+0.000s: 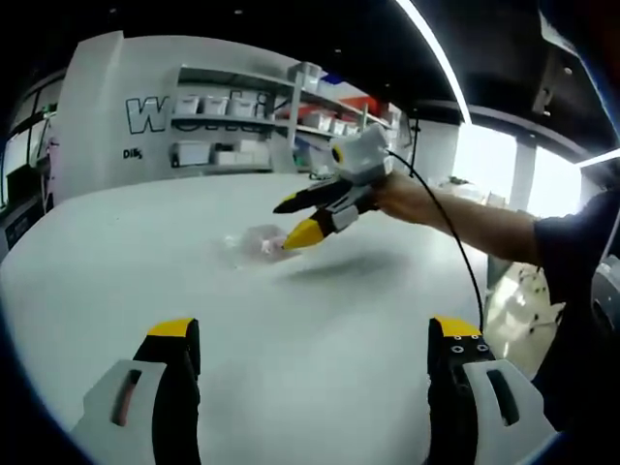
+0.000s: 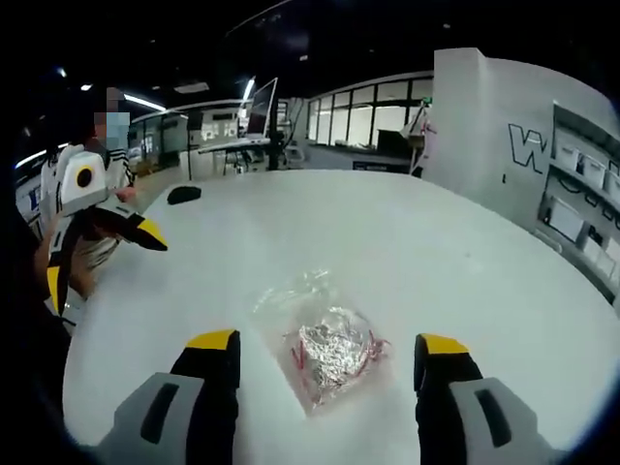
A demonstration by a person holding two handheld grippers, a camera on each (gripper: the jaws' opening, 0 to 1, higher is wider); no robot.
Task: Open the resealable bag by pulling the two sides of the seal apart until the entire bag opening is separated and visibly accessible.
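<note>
Clear resealable bag [image 2: 325,354] flat on the white surface [image 2: 387,232], crumpled foil-like contents and a reddish strip showing through the plastic; lying between and just ahead of the right gripper [image 2: 329,354], whose yellow-tipped fingers [image 2: 215,341] stand wide apart on either side of it, not touching it as far as can be seen; loose, transparent end of the bag pointing away from that camera.

In the left gripper view, same bag [image 1: 260,242] small and far off near the middle of the surface [image 1: 145,252]; right gripper [image 1: 295,220] held by a hand [image 1: 407,197] above it, tips parted, lower yellow tip just beside the bag's edge, contact not clear; black cable trailing from it along the forearm.

Left gripper [image 1: 315,334] well apart from the bag, fingers [image 1: 172,329] spread wide with nothing between them; seen again in the right gripper view [image 2: 97,262] at the left edge, raised off the surface.

Dark flat object [image 2: 183,194] on the far side of the surface; shelves with white bins [image 1: 232,126] against the wall behind.
</note>
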